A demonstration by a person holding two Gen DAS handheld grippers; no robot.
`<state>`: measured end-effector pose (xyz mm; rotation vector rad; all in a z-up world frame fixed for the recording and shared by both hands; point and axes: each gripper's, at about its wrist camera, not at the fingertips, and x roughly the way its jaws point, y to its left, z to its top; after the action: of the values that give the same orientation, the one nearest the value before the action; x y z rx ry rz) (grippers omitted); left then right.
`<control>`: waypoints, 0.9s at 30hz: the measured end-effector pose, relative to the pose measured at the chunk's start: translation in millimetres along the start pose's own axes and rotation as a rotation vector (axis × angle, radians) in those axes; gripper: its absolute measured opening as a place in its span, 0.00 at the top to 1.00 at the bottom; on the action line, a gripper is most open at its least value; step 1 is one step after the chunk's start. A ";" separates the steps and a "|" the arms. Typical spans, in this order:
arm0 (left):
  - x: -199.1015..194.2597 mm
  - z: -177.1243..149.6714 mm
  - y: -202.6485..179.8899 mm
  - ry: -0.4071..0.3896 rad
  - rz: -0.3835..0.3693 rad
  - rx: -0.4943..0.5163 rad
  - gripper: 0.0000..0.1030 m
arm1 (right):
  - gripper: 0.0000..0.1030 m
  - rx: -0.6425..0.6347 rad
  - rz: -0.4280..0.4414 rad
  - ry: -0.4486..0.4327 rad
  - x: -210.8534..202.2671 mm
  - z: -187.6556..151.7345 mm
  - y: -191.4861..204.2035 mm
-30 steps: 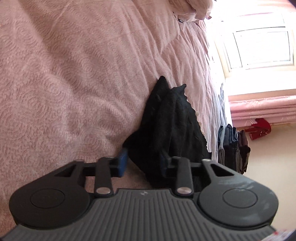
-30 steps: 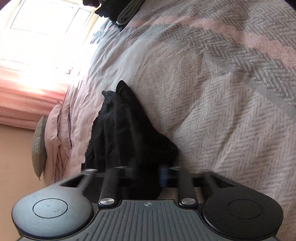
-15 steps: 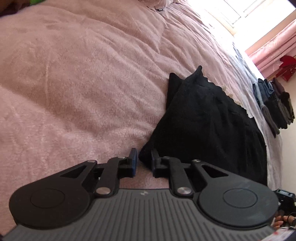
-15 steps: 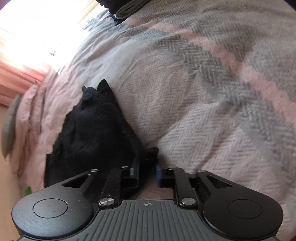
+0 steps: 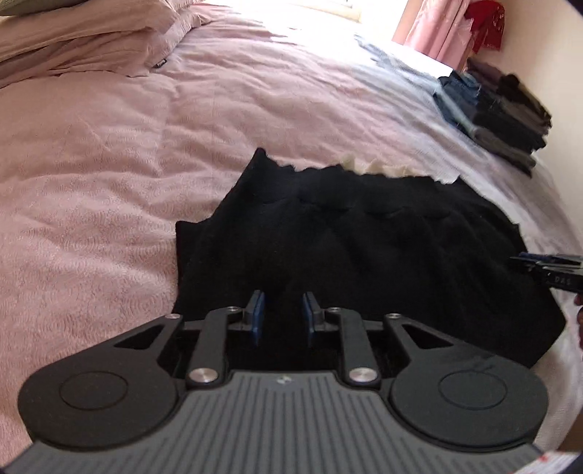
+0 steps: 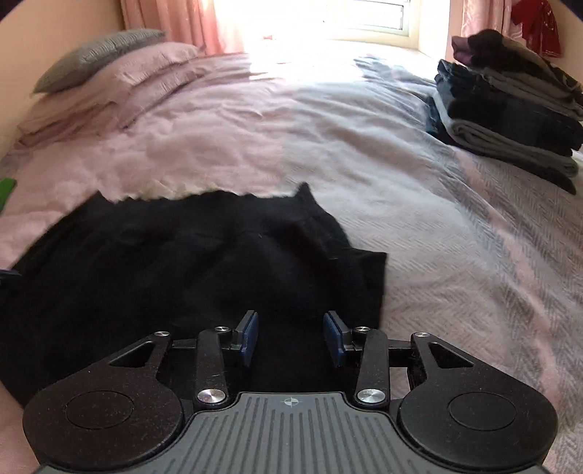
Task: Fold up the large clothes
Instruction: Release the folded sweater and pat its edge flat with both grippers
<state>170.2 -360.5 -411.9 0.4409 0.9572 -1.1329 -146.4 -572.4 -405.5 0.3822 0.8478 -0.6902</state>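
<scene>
A black knitted garment [image 5: 364, 248] with a scalloped, cream-trimmed far edge lies folded flat on the bed [image 5: 91, 182]. My left gripper [image 5: 280, 302] hovers over its near left corner. The jaws are opening, and the blue pads [image 5: 257, 310] stand apart with only the cloth lying below them. In the right wrist view the same garment [image 6: 164, 273] spreads to the left. My right gripper [image 6: 291, 321] is over its near right corner, its jaws also opening and gripping nothing. The right gripper's tip [image 5: 546, 269] shows at the left view's right edge.
A stack of folded dark and grey clothes [image 6: 510, 120] sits on the bed's far right, also seen as the stack [image 5: 499, 109]. Pink pillows [image 6: 109, 73] and a grey cushion [image 6: 98, 51] lie at the far left. A bright window [image 6: 328, 18] and pink curtains are behind.
Both grippers rolled upright and let go of the black garment, their jaws going from shut to apart. The garment, bunched and hanging before, now lies flat on the bed.
</scene>
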 end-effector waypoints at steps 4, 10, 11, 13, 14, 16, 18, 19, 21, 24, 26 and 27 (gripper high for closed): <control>-3.7 18.9 17.7 -0.030 0.030 -0.003 0.79 | 0.70 0.071 0.006 -0.016 -13.0 15.8 -28.3; 6.9 61.6 37.7 -0.086 -0.002 -0.114 0.78 | 0.67 0.129 0.081 -0.064 0.0 52.4 -41.8; 15.5 66.9 38.9 -0.077 -0.006 -0.121 0.76 | 0.67 0.127 0.084 -0.048 11.3 56.3 -42.5; 32.4 74.3 41.9 -0.057 -0.027 -0.150 0.72 | 0.68 0.142 0.094 -0.005 30.9 59.0 -46.0; 41.1 77.0 43.0 -0.048 -0.028 -0.165 0.72 | 0.76 0.156 0.112 -0.014 34.2 57.2 -48.2; 57.7 79.3 44.1 -0.021 -0.042 -0.170 0.73 | 0.96 0.137 0.145 -0.041 33.5 56.5 -48.2; 67.5 79.1 39.4 -0.017 -0.005 -0.111 0.98 | 0.97 0.086 0.103 -0.079 26.7 55.2 -44.7; 70.7 78.2 36.2 -0.024 0.031 -0.072 0.98 | 0.97 0.075 0.065 -0.085 26.3 54.9 -45.1; 77.3 74.4 32.3 -0.025 0.080 -0.010 0.96 | 0.97 0.102 0.025 -0.037 40.5 51.0 -52.6; 80.7 72.4 30.3 -0.012 0.120 0.004 0.94 | 0.90 0.107 -0.025 0.005 48.5 51.3 -46.9; 72.4 76.5 23.3 -0.017 0.150 0.025 0.85 | 0.79 0.111 -0.097 0.007 38.9 58.3 -36.0; 67.0 78.7 18.7 -0.018 0.172 0.038 0.81 | 0.75 0.098 -0.132 -0.017 30.9 60.9 -28.3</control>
<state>226.7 -447.8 -426.9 0.5332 0.8661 -0.9990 -117.8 -639.6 -393.6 0.4108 0.8301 -0.8584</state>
